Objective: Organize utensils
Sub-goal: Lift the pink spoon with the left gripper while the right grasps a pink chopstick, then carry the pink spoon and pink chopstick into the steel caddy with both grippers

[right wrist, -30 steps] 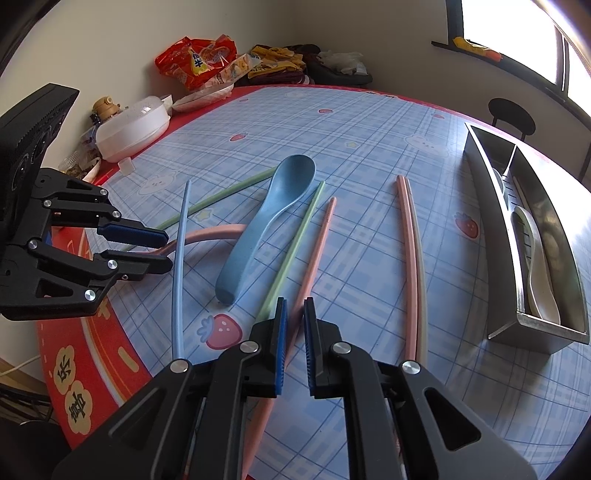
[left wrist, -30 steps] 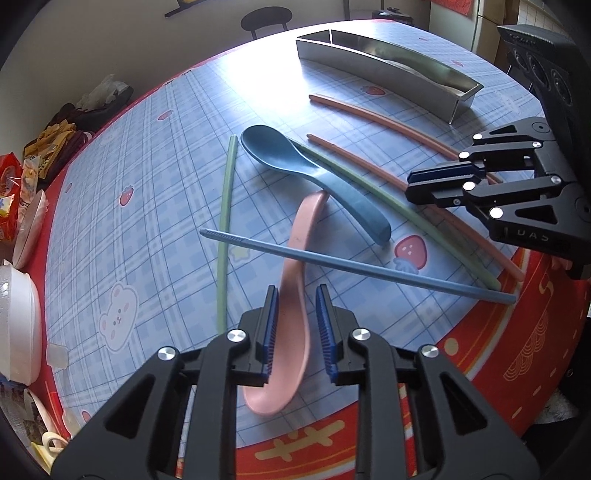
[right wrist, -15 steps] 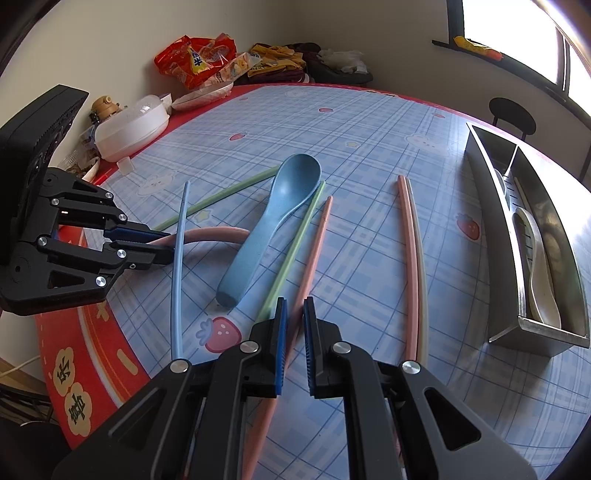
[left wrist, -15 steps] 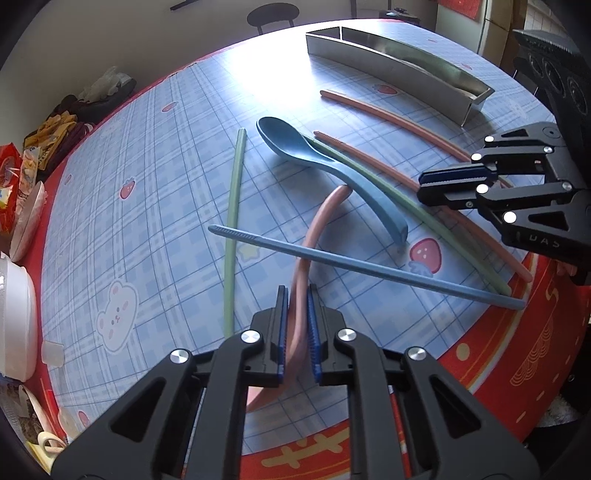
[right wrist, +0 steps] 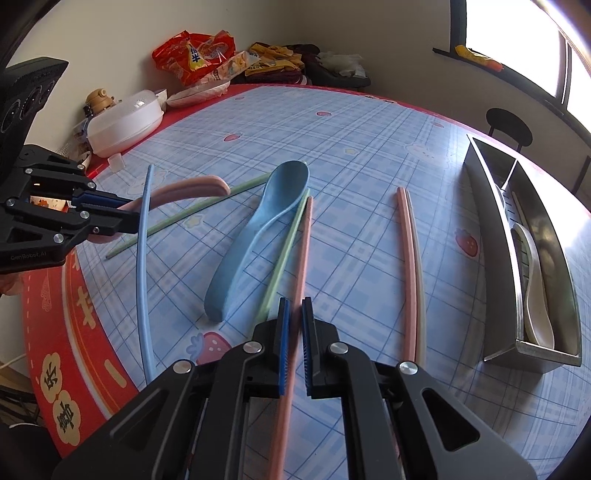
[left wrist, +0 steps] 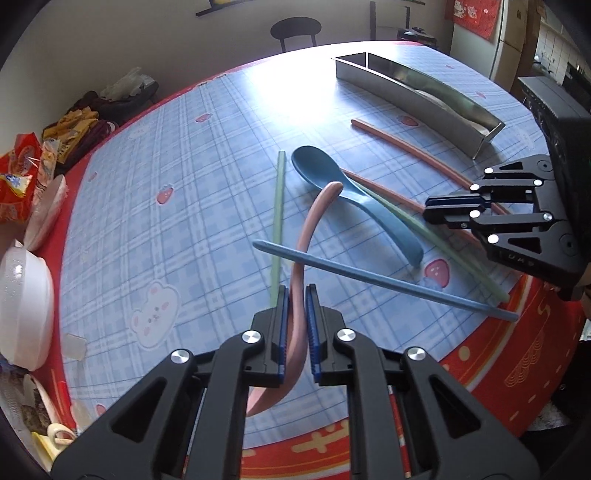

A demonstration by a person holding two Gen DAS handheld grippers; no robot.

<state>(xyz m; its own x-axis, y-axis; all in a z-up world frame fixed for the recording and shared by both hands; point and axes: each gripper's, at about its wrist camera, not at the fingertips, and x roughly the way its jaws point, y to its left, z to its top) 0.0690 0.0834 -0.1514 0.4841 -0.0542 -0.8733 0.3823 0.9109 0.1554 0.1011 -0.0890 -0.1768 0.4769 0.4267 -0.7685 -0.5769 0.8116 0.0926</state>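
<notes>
My left gripper (left wrist: 297, 317) is shut on the pink spoon (left wrist: 314, 218), which it holds on edge and raised off the checked tablecloth. A blue chopstick (left wrist: 369, 277) crosses over the spoon's handle. From the right wrist view, the left gripper (right wrist: 125, 218) holds the pink spoon (right wrist: 192, 186) at the far left. My right gripper (right wrist: 293, 310) is shut on a pink chopstick (right wrist: 304, 240) that lies beside a green chopstick (right wrist: 284, 258) and the blue spoon (right wrist: 258, 236). The steel tray (right wrist: 491, 240) at the right holds a white spoon (right wrist: 532, 280).
Another green chopstick (left wrist: 277, 221) lies left of the blue spoon (left wrist: 354, 192). A pink and a cream chopstick (right wrist: 408, 258) lie side by side near the tray. A white lidded bowl (right wrist: 125, 122) and snack bags (right wrist: 195, 59) sit at the table's far edge, with a stool (left wrist: 295, 27) beyond it.
My left gripper closed on the pink spoon, turned it on edge and lifted it, nudging the blue chopstick. The right gripper has stayed where it was.
</notes>
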